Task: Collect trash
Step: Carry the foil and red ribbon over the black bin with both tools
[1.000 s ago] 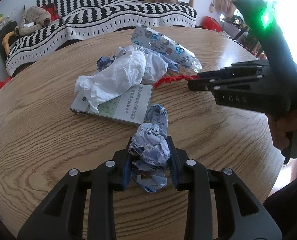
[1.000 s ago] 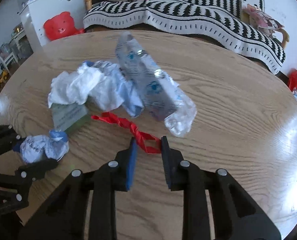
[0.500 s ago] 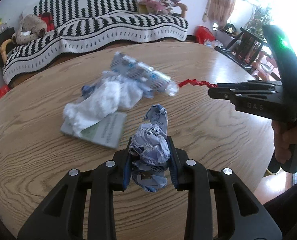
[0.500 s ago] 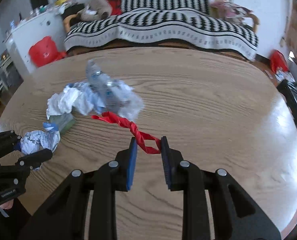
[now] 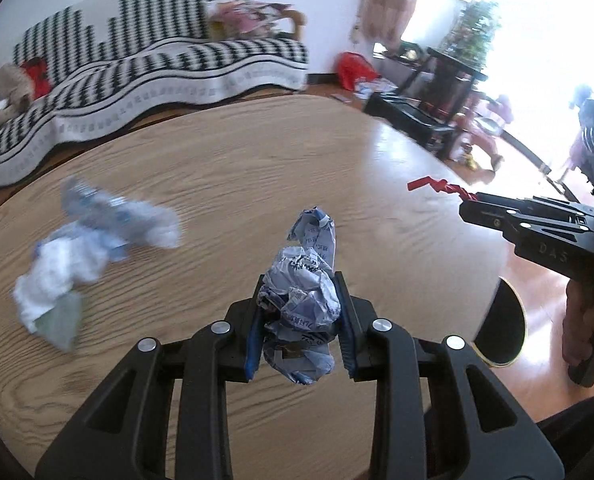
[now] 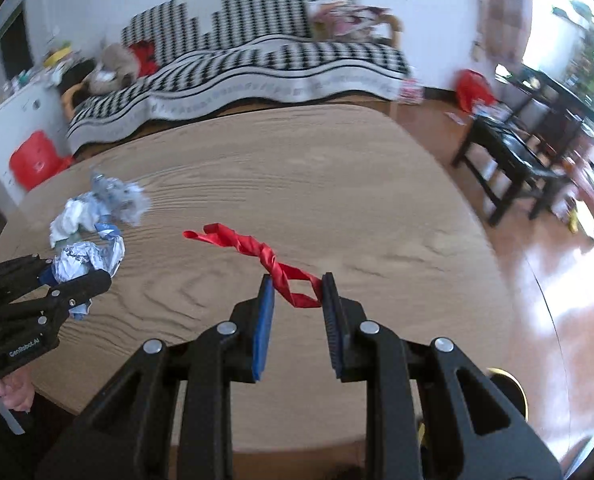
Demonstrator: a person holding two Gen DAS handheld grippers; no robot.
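Observation:
My left gripper (image 5: 300,322) is shut on a crumpled blue-and-white wrapper (image 5: 303,292) and holds it above the round wooden table (image 5: 237,176); it also shows at the left of the right wrist view (image 6: 87,258). My right gripper (image 6: 297,300) is shut on a twisted red plastic strip (image 6: 253,246), lifted off the table; the strip also shows in the left wrist view (image 5: 437,186). A pile of white tissue, a clear plastic package and a flat green box (image 5: 93,240) lies on the table to the left, also seen in the right wrist view (image 6: 101,208).
A black round bin with a yellow rim (image 5: 505,324) stands on the floor beyond the table's right edge. A striped sofa (image 6: 237,68) is behind the table. Dark chairs (image 6: 513,152) stand at the right.
Both grippers have lifted and swung to the right with their loads. The trash pile has slid toward the left of both views, and the bin has come into view.

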